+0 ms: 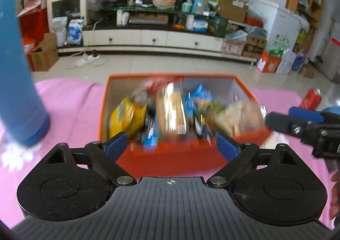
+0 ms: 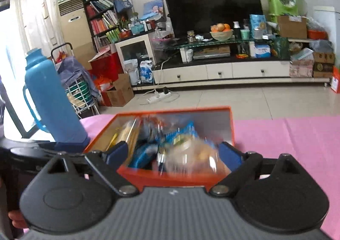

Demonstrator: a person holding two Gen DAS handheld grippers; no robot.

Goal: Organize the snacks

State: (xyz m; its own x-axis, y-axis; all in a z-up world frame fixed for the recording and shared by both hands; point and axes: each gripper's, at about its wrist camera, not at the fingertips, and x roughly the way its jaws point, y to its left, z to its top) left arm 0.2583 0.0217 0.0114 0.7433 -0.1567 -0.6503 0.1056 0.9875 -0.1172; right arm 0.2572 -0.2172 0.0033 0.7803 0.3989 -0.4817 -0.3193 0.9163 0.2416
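An orange box (image 1: pixel 119 79) full of snack packets sits on the pink tablecloth; it also shows in the right wrist view (image 2: pixel 232 125). Inside are a yellow bag (image 1: pixel 125 117), a clear pack of biscuits (image 1: pixel 172 110), a blue packet (image 1: pixel 201 97) and a clear bag of pale snacks (image 1: pixel 238 117), all blurred. My left gripper (image 1: pixel 171 146) is open and empty at the box's near edge. My right gripper (image 2: pixel 173 152) is open, its jaws either side of the clear snack bag (image 2: pixel 191 157) at the box's near right corner. The right gripper's fingers (image 1: pixel 280 122) reach in from the right.
A tall blue thermos (image 1: pixel 17 70) stands on the table left of the box, also in the right wrist view (image 2: pixel 51 99). A red can (image 1: pixel 311 98) stands at the far right of the table. Beyond the table's far edge are floor and a TV stand.
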